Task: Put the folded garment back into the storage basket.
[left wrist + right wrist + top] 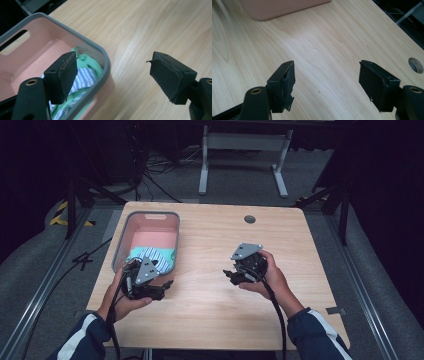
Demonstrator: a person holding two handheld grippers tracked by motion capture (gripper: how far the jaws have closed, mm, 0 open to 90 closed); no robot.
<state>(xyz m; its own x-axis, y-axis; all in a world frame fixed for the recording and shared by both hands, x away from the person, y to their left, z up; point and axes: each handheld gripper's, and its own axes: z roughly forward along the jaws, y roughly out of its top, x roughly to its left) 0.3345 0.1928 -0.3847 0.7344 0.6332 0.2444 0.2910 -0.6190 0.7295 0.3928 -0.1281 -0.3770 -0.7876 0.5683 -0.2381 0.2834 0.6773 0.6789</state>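
High view overlooks the table (210,310) from above; both claw views skim it closely, sharing the pink bin (100,50).

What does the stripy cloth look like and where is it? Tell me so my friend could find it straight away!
Start at the wooden table and look to its far left side, where a pink bin with a grey rim sits. Inside, bunched up at the end nearest the person, lies the cloth. It is mint green with blue and white stripes, the one soft, patterned thing there.
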